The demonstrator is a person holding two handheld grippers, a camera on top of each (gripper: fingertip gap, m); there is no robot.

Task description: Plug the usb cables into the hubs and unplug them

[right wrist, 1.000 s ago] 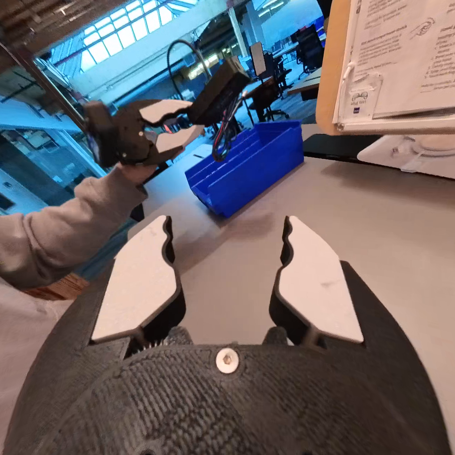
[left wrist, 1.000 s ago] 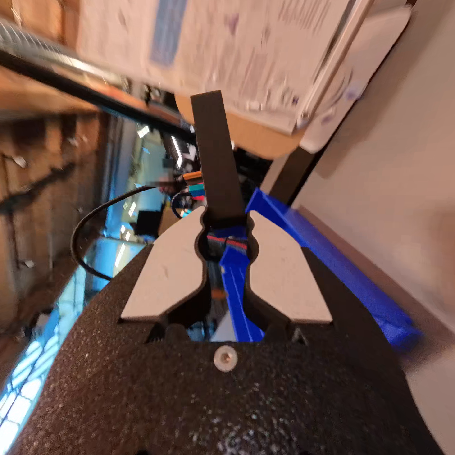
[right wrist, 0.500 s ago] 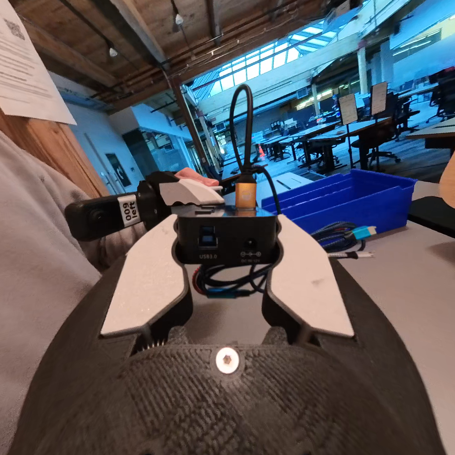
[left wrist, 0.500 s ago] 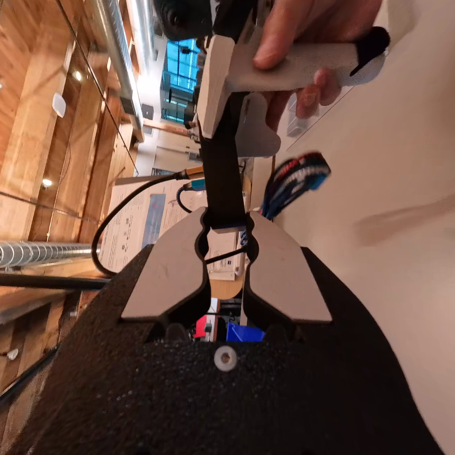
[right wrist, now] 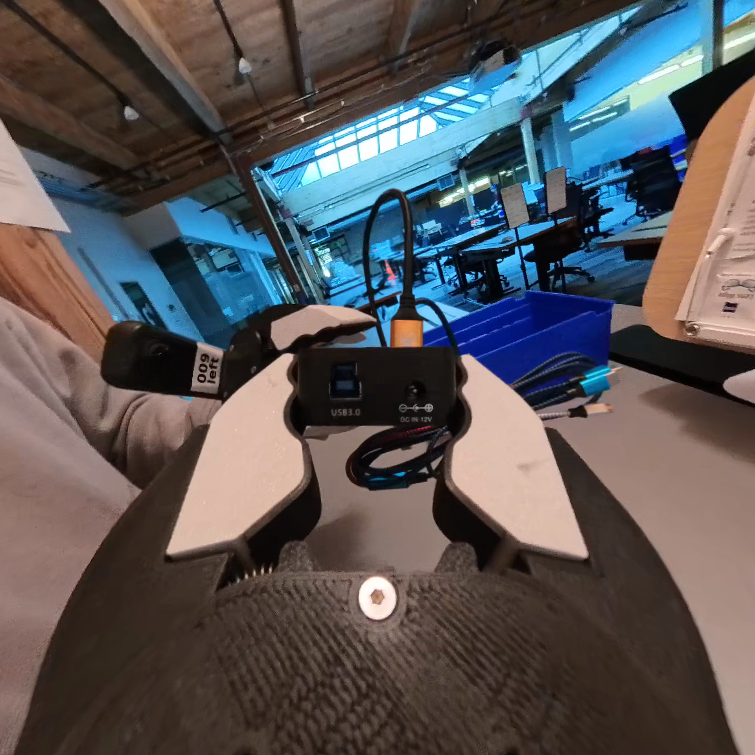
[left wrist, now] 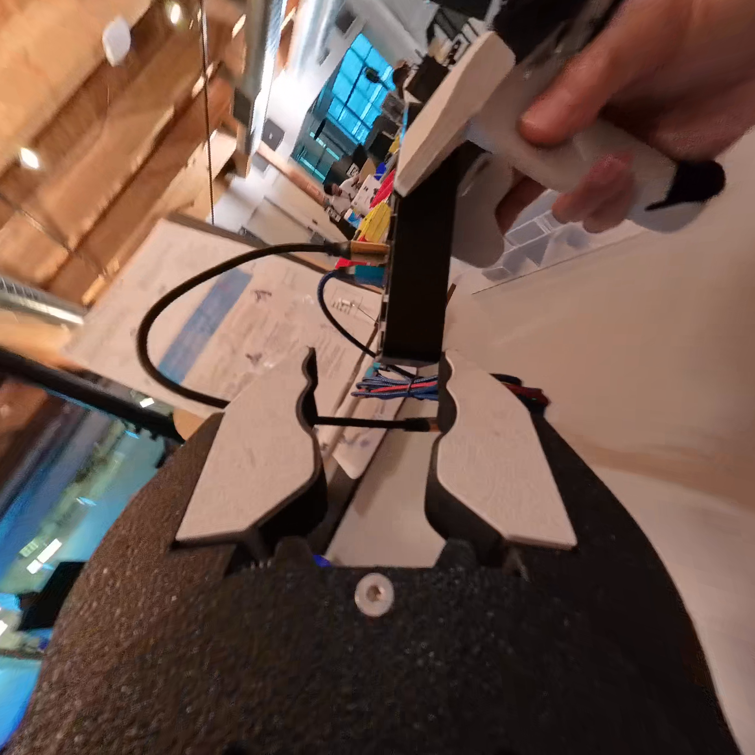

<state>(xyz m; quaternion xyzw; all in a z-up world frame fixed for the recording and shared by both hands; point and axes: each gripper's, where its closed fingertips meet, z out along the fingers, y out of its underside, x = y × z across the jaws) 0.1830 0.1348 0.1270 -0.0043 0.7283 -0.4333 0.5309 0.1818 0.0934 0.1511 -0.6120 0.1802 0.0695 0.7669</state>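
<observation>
The right gripper [right wrist: 378,392] is squeezing the black hub [right wrist: 376,386] by its two sides, holding it up above the grey table [right wrist: 653,470]. The left gripper [left wrist: 376,386] is standing wide apart just below the hub, gripping nothing. An orange plug [right wrist: 405,333] is sticking in the hub. More cables [right wrist: 568,384] are lying beside the blue bin [right wrist: 531,331].

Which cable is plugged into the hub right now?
The black cable with the orange plug, seated in the top of the black hub held by the right tongs. The blue-plug braided cables lie loose on the table.
</observation>
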